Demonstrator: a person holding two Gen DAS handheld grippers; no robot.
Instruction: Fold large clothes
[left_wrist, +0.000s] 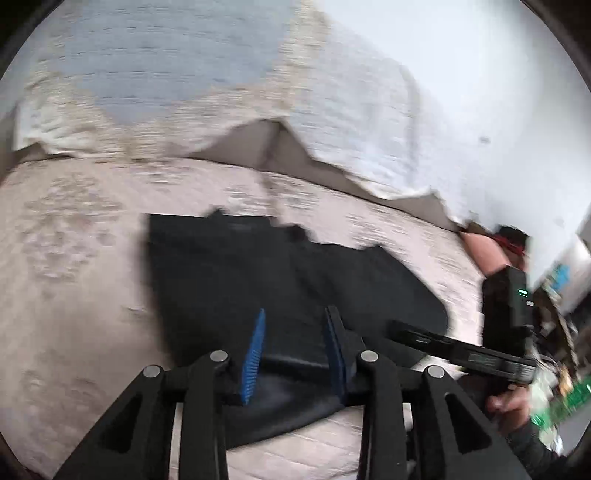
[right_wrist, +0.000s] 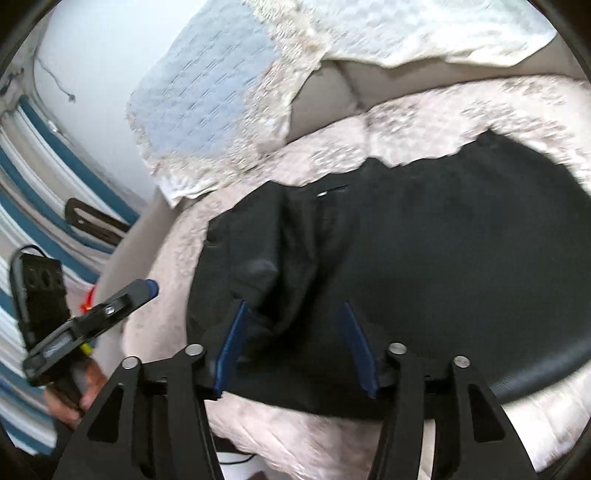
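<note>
A black garment (left_wrist: 258, 266) (right_wrist: 443, 258) lies spread on a pale pink cushion cover (left_wrist: 74, 258) (right_wrist: 332, 443). My left gripper (left_wrist: 295, 314) hovers over its near edge, blue pads apart, with flat cloth below the gap and nothing pinched. My right gripper (right_wrist: 293, 306) stands with its jaws wide over a bunched fold of the same garment, and the pads do not press on it. Each gripper also shows in the other's view, the right gripper (left_wrist: 406, 332) low on the right and the left gripper (right_wrist: 147, 288) low on the left. Both views are blurred.
A white and light blue quilted throw (left_wrist: 147, 55) (right_wrist: 207, 103) hangs over the backrest behind the seat. A white wall (left_wrist: 498, 92) rises on the right. Cluttered items (left_wrist: 554, 369) sit far right. Blue-striped fabric (right_wrist: 37, 184) is at the left. A hand (right_wrist: 66, 402) grips the left tool.
</note>
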